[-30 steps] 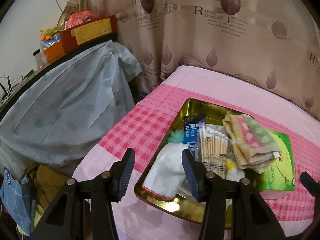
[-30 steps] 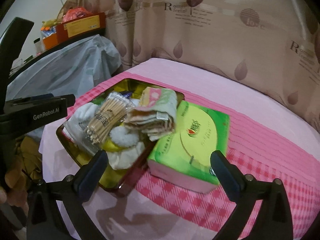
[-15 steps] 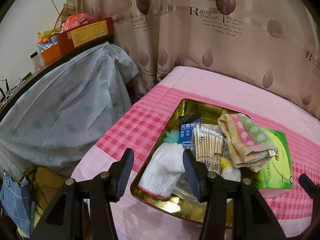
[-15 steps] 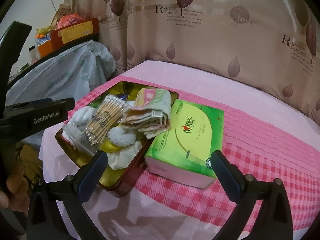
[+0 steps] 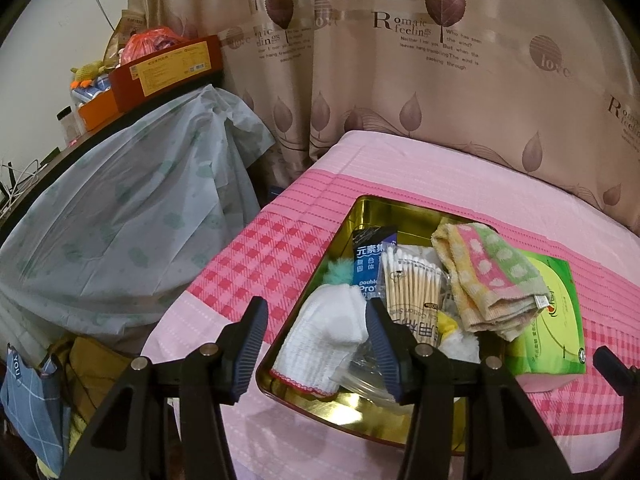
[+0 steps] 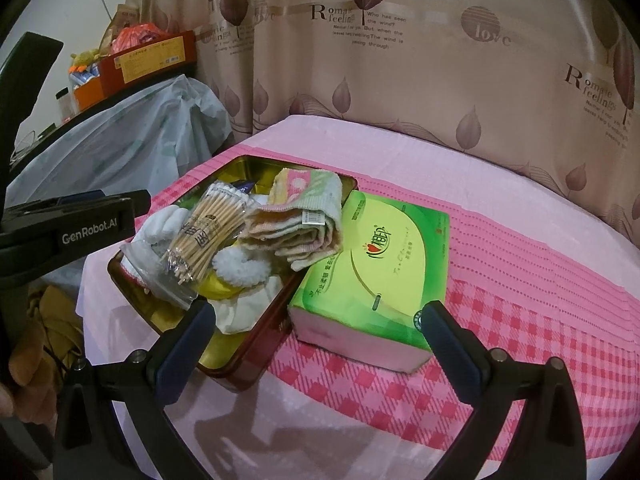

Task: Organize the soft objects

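Observation:
A gold tin tray (image 5: 362,210) (image 6: 256,354) sits on the pink bed. It holds a white knitted glove (image 5: 324,336) (image 6: 154,226), a bag of cotton swabs (image 5: 412,288) (image 6: 204,232), a folded dotted towel (image 5: 488,276) (image 6: 300,216), a blue packet (image 5: 370,262) and a white pompom (image 6: 240,266). A green tissue pack (image 5: 550,328) (image 6: 380,264) lies right of the tray. My left gripper (image 5: 316,336) is open and empty above the glove. My right gripper (image 6: 316,340) is wide open and empty in front of the tissue pack.
The pink checked bedspread (image 5: 260,256) (image 6: 540,320) ends at a leaf-print curtain (image 5: 400,80) behind. A plastic-draped shelf (image 5: 120,208) with boxes (image 5: 168,68) stands to the left. Clothes and bags (image 5: 36,392) lie on the floor at lower left.
Both grippers have drawn back and up a little from the tray. Both stay open. The objects have not moved.

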Tool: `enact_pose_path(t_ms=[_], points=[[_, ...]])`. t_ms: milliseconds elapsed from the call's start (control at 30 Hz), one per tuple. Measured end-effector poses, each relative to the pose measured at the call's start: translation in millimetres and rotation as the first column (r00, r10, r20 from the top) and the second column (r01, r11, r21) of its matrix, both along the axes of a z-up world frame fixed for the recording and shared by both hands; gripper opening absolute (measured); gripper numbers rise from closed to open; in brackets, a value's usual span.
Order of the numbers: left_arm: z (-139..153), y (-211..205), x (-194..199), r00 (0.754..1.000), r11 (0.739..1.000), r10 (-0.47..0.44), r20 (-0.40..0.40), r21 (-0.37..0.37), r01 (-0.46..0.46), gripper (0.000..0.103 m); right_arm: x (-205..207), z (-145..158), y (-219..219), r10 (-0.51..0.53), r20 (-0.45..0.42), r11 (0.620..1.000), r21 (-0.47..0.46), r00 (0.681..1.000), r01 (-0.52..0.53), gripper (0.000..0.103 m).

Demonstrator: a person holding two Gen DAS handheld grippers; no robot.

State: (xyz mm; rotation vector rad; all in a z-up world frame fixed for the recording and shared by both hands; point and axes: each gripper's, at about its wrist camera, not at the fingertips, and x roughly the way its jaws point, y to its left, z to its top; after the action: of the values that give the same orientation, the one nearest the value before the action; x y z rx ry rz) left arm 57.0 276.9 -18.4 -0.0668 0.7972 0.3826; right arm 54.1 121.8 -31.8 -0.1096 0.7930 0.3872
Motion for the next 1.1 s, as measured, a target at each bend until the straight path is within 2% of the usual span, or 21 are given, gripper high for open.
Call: enact_pose_path(t_ms=[833, 1100], points=[[-1.5, -3.1, 1.8, 1.000, 1.000, -0.008, -0.005, 0.004, 0.008, 0.052, 0.1, -8.0, 2.9, -0.001, -0.028, 1.000, -0.006, 1.000, 0.001, 0.102], [3.4, -7.8, 1.3, 0.999, 0.999, -0.027, 0.018, 0.017, 0.027, 0.052, 0.6, -8.0, 2.9, 0.001, -0.027, 1.000, -0.006, 1.000, -0.001, 0.102]])
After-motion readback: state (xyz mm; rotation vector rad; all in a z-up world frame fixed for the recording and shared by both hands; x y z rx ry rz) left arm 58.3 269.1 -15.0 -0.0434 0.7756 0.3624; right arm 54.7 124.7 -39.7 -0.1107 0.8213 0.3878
